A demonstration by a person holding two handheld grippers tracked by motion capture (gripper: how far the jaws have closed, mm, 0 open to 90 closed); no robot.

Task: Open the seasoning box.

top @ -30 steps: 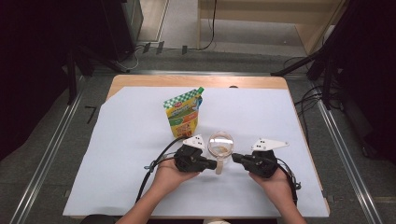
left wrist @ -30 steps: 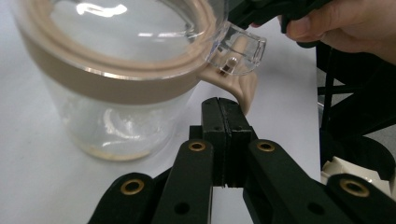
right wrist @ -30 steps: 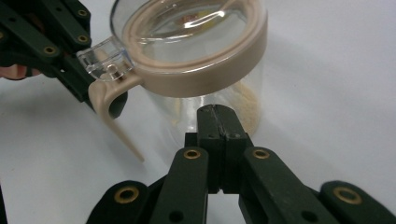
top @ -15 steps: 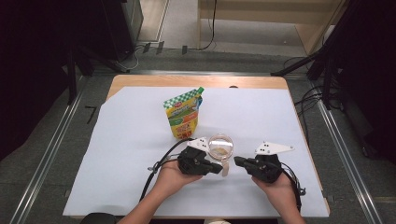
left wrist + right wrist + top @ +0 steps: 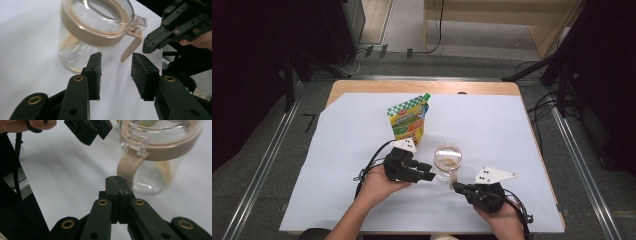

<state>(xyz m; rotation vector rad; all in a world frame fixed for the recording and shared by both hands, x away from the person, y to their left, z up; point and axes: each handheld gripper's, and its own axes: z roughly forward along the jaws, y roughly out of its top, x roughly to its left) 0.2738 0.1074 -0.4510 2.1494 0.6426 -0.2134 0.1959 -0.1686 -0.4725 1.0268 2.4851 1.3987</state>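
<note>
Standing just beyond parted fingers (image 5: 96, 72): jar (image 5: 92, 32)

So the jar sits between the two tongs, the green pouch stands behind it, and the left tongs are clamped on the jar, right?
Not quite. The left tongs are open and clear of the jar, as the left gripper view shows. The rest holds: the jar sits between the two tongs, with the pouch behind it.
</note>
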